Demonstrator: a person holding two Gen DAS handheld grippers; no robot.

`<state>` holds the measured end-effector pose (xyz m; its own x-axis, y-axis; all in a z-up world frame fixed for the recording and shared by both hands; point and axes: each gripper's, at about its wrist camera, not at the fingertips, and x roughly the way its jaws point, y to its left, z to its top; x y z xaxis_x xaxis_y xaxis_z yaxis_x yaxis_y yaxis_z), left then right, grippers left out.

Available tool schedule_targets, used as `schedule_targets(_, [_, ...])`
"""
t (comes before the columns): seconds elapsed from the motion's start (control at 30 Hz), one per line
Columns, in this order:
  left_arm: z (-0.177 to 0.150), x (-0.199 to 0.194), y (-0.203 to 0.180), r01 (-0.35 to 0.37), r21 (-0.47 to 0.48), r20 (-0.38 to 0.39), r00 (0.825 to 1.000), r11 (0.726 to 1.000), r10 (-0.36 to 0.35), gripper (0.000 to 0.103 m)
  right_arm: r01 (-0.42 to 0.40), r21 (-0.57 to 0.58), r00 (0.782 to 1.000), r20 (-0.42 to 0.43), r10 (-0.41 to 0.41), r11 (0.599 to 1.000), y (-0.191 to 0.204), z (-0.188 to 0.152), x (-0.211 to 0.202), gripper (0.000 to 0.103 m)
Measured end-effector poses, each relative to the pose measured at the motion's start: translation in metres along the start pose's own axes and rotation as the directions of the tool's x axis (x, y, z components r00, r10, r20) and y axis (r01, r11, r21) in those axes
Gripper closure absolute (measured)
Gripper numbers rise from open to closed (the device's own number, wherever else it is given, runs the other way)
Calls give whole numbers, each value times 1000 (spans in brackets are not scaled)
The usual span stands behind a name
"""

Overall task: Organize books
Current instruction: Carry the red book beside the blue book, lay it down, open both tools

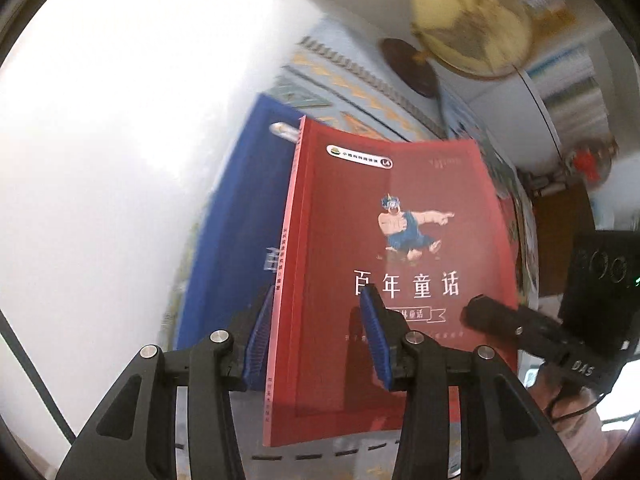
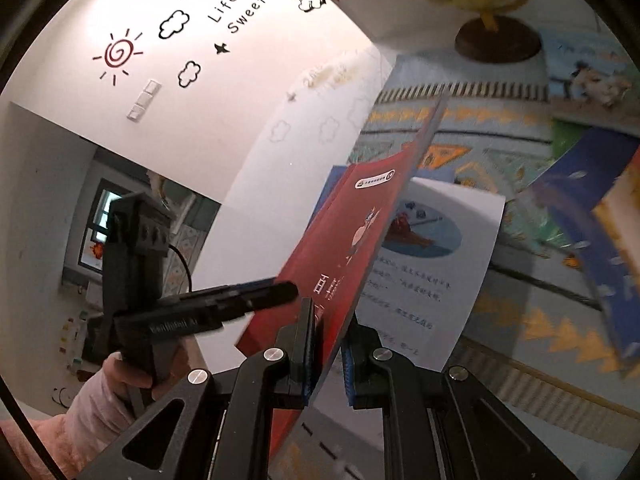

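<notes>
Left tool (image 1: 320, 332) grips the red paperback storybook (image 1: 392, 240) at its spine; right tool (image 2: 326, 344) clenches its cover. Mid-carry over the patterned desk (image 2: 500, 120). Next: likely closing, then stacking it.

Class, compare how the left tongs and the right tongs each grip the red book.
The left tongs straddle the red book at its spine edge, with the jaws fairly wide. The right tongs pinch its thin front cover, with the jaws almost shut. The left tongs see the cover face-on, the right tongs edge-on. Both grip the same book.
</notes>
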<state>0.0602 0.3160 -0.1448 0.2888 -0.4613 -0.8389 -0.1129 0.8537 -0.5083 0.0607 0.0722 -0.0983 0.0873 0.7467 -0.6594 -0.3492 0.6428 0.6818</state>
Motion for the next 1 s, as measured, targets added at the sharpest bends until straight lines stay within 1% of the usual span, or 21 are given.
schedule_targets(0.07, [-1,0,9,-4,-17,10,1000,1000,5,63,-2,27,1000,-17,2,1000,-4,2,13,91])
schedule_targets(0.17, [-1,5,20,-5,-50,1,1000,999,5,63,16,40,999,-37,-14,999,-6,7,31,91])
schedule_targets(0.3, [1,13,29,-31,-100,2,1000,995,31,63,29,90,998,-62,-24,996,-15,4,46,91])
schedule_targets(0.33, [2,13,31,-31,-111,12,999,993,33,62,32,99,997,-67,-25,995,-16,4,51,91])
schedule_targets(0.37, [2,13,32,-23,-123,24,999,992,26,57,31,102,997,-69,-24,994,-15,4,53,91])
schedule_targets(0.5, [6,10,36,-31,-139,35,999,990,36,57,59,104,995,-89,-50,993,-12,4,66,91])
schedule_targets(0.63, [9,5,42,-31,-152,49,998,988,39,57,59,136,994,-95,-47,989,-15,2,73,91])
schedule_targets(0.73, [12,6,43,-33,-165,56,998,986,42,57,68,136,994,-99,-55,988,-15,-2,73,91])
schedule_targets(0.87, [12,8,46,-58,-172,54,996,983,69,57,68,151,993,-106,-52,986,-18,-5,76,90])
schedule_targets(1.0, [12,8,50,-64,-184,51,996,981,75,56,69,164,993,-109,-51,984,-22,-6,77,90])
